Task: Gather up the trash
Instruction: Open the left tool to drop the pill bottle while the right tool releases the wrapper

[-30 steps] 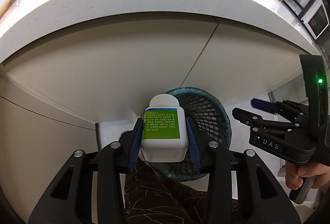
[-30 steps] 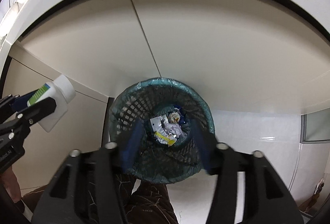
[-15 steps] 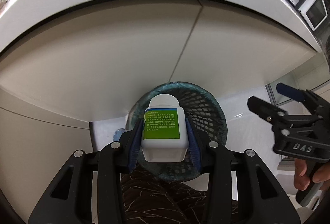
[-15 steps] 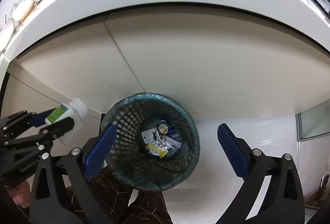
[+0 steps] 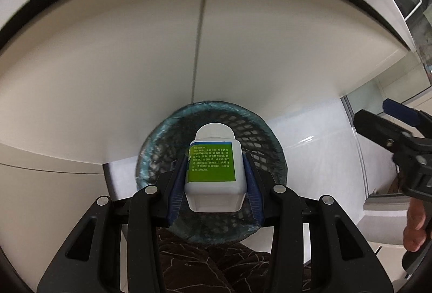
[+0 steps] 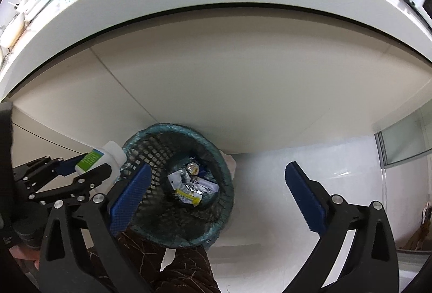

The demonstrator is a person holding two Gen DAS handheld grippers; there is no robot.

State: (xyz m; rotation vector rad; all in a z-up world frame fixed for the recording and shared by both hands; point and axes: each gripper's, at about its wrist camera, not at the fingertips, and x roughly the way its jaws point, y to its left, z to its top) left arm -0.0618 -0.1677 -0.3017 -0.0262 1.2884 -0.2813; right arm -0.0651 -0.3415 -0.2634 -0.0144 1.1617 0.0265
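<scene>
white cupboard behind | left gripper (image 5: 216, 179) jaws pinch bottle (image 5: 214, 166) over bin (image 5: 162, 131), mid frame | right gripper (image 6: 216, 196) jaws spread, empty | bottle could hit rim, bounce out

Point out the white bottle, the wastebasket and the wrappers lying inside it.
white bottle (image 5: 212, 166), left wrist view, on its green label.
wastebasket (image 6: 151, 147), right wrist view, on its mesh wall near the rim.
wrappers (image 6: 189, 189), right wrist view, on the crumpled silver foil at the bottom.
</scene>
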